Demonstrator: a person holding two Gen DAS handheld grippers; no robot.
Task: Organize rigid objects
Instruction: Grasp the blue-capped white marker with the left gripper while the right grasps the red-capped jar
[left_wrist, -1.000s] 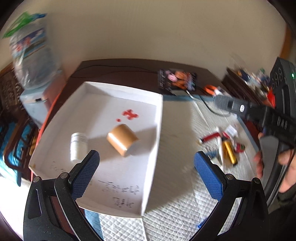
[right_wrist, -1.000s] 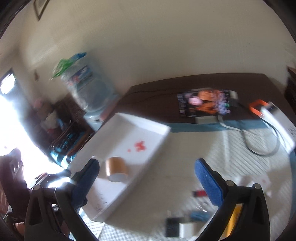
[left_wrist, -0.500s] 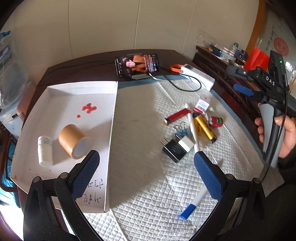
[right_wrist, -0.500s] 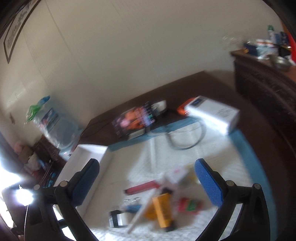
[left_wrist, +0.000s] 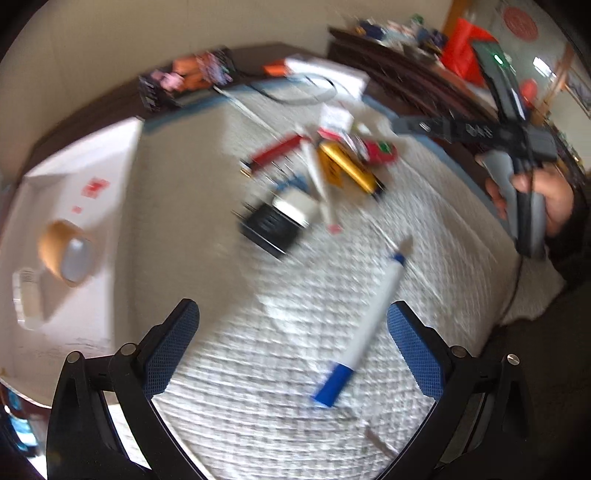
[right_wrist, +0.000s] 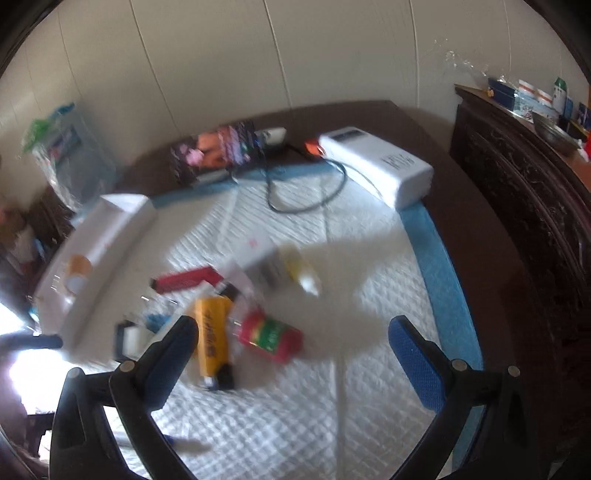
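My left gripper (left_wrist: 293, 347) is open and empty, low over the quilted white mat, with a blue-capped white marker (left_wrist: 364, 332) lying between its fingers. A white tray (left_wrist: 96, 155) at the left holds a tape roll (left_wrist: 64, 253) and a small white bottle (left_wrist: 26, 299). A black charger (left_wrist: 275, 225), red stick (left_wrist: 275, 151) and yellow lighter (left_wrist: 347, 170) lie in a pile mid-mat. My right gripper (right_wrist: 291, 354) is open and empty above a red can (right_wrist: 269, 336) and the yellow lighter (right_wrist: 212, 339).
A white box (right_wrist: 376, 166), a black cable (right_wrist: 306, 195) and a colourful phone (right_wrist: 214, 151) sit at the table's far edge. A dark wooden cabinet (right_wrist: 524, 177) stands at the right. A water jug (right_wrist: 70, 155) stands at the far left.
Both grippers swung right and down from the tray toward the pile of items. The marker now lies between the left fingers; the red can and lighter are near the right gripper.
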